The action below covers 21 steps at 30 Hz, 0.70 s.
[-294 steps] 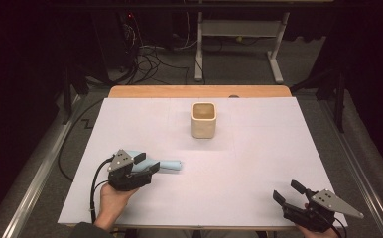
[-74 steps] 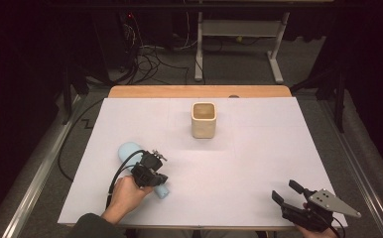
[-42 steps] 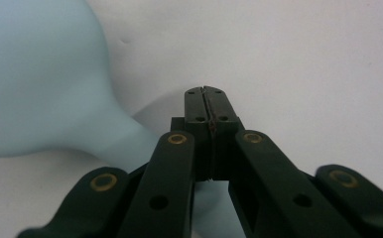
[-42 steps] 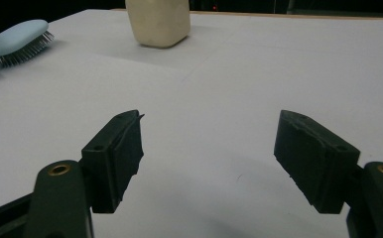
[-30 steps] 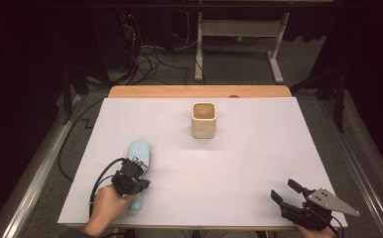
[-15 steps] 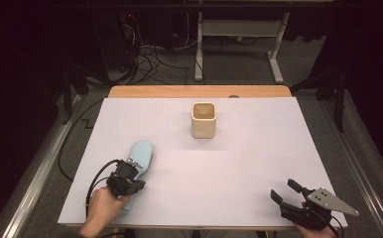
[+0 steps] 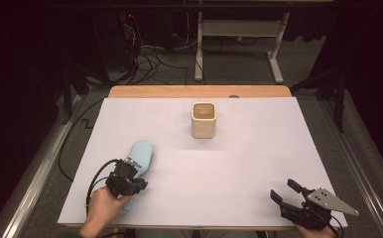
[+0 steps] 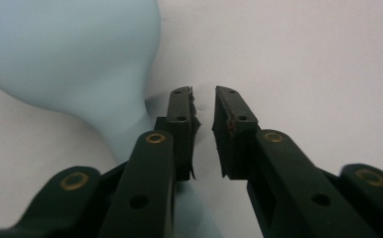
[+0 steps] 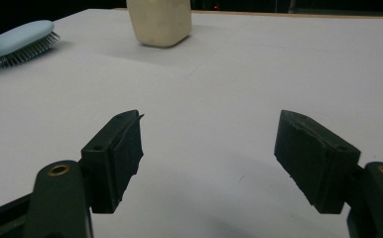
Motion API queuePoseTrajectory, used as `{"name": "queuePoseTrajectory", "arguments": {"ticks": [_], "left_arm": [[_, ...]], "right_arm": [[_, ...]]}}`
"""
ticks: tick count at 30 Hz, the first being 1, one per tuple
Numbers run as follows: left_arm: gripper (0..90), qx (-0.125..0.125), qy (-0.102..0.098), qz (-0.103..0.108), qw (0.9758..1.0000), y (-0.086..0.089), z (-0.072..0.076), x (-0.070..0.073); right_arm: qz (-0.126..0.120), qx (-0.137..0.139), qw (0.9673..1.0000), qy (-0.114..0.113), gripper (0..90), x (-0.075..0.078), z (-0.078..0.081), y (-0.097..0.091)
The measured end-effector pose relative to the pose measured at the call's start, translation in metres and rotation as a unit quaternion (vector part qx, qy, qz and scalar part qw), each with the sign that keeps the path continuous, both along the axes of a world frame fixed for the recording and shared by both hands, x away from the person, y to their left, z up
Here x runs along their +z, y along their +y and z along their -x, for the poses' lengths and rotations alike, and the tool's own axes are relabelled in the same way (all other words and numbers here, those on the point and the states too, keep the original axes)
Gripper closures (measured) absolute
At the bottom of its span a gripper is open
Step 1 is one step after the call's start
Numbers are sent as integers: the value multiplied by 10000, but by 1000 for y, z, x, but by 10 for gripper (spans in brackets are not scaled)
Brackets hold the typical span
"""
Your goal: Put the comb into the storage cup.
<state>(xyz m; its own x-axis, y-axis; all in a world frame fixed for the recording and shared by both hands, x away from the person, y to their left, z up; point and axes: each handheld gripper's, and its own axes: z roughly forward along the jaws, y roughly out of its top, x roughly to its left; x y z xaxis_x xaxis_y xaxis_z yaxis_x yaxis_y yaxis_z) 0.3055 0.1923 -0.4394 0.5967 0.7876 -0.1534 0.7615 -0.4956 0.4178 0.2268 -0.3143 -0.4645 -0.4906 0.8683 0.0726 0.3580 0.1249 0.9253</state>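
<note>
While lying near the table's front-left corner, pale blue hairbrush (image 7: 141, 154) flat on the white sheet, head pointing toward the far edge, bristles sideways as seen from the right gripper view (image 9: 23, 42). Handle end under the left gripper (image 7: 130, 179), tucked just beside one jaw in the left gripper view (image 8: 70, 69) rather than between the two. Jaws just been opening, now a narrow gap apart, nothing pinched between them, so handle let go. Judged step in hand: releasing the brush and clearing off. Best done by widening the jaws a touch more, then lifting straight up and back toward the front edge, no sideways drag, or brush gets nudged along. Cream cup (image 7: 203, 119) well apart, out toward the middle of the far edge. Right gripper (image 7: 287, 194) parked at the front-right corner, jaws spread wide, holding nothing.
</note>
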Motion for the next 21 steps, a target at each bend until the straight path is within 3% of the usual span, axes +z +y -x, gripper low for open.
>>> {"name": "queuePoseTrajectory", "arguments": {"ticks": [11,12,21], "left_arm": [[556,-2,-181,165,9997,0,3,8],[547,3,-267,120,9996,-1,4,10],[474,108,-414,132,9990,2,5,15]], "right_arm": [[-12,4,10000,3,274,0,0,0],[-12,3,10000,2,274,0,0,0],[-22,-5,10000,5,273,0,0,0]]}}
